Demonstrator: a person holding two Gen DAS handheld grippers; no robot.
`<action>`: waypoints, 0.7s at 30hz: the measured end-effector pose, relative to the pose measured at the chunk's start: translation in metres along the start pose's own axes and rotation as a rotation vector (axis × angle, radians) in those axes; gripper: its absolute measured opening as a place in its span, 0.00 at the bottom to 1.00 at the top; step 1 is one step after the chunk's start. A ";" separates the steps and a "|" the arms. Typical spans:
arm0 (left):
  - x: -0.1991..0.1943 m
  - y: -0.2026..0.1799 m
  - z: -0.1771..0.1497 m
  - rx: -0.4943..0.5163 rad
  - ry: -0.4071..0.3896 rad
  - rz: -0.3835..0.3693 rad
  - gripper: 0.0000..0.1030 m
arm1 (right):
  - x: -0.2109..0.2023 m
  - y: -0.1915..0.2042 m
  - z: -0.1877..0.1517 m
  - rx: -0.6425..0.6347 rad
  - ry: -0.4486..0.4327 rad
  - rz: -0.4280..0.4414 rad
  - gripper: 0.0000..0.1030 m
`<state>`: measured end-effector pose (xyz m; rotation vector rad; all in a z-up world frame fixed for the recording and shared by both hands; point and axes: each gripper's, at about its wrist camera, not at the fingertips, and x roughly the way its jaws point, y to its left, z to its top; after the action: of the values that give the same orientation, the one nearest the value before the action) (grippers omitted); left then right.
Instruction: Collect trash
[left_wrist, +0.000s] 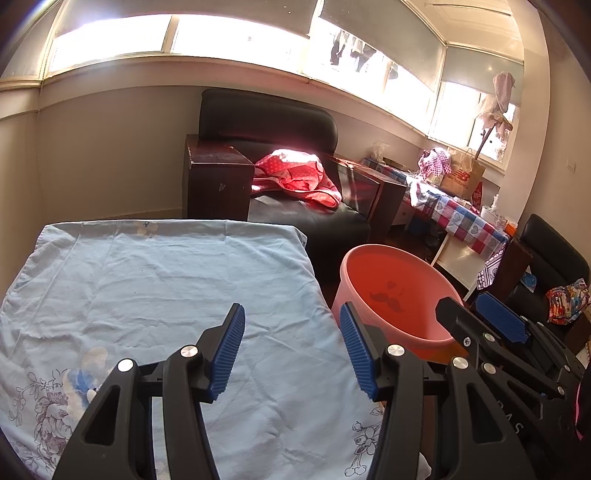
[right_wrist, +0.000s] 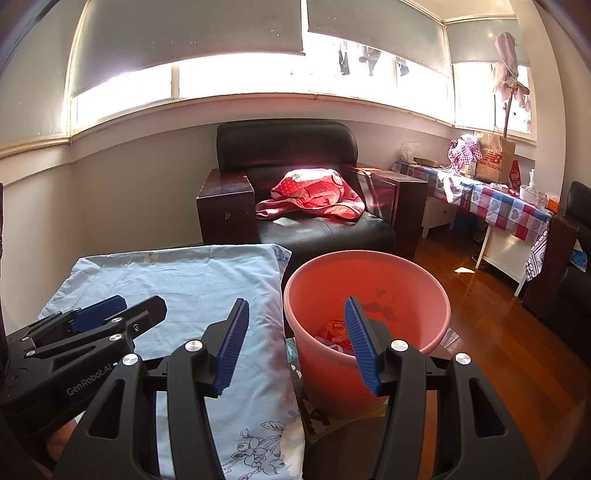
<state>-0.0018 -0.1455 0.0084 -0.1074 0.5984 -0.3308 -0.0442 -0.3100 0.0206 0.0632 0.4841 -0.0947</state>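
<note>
Both my grippers (left_wrist: 291, 347) (right_wrist: 295, 343) hang spread and empty; the wrappers (right_wrist: 334, 334) in the bucket (right_wrist: 369, 273), lower centre, look light and crinkly, best pinched by an edge.

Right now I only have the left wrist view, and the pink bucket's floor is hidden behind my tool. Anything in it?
Observer: Yes. Red-and-white wrappers lie at the bottom of the pink bucket.
Operator: Is the right tool carrying anything?
Observer: No. The right tool is open, with nothing between its fingers, and it points toward the bucket.
Operator: What does the bucket stand on?
Observer: A printed sheet shows under its base, right beside the blue cloth.
</note>
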 end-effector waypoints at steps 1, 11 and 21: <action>0.000 0.000 -0.001 0.001 0.001 -0.001 0.52 | 0.000 0.000 0.000 0.000 0.002 0.000 0.53; 0.002 0.001 -0.002 0.002 0.006 -0.005 0.51 | 0.002 0.003 0.001 0.000 0.006 0.001 0.53; 0.002 0.000 -0.005 0.002 0.009 -0.006 0.50 | 0.005 0.004 -0.004 0.002 0.012 0.005 0.53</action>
<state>-0.0028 -0.1461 0.0032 -0.1054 0.6069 -0.3377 -0.0412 -0.3063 0.0145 0.0670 0.4961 -0.0903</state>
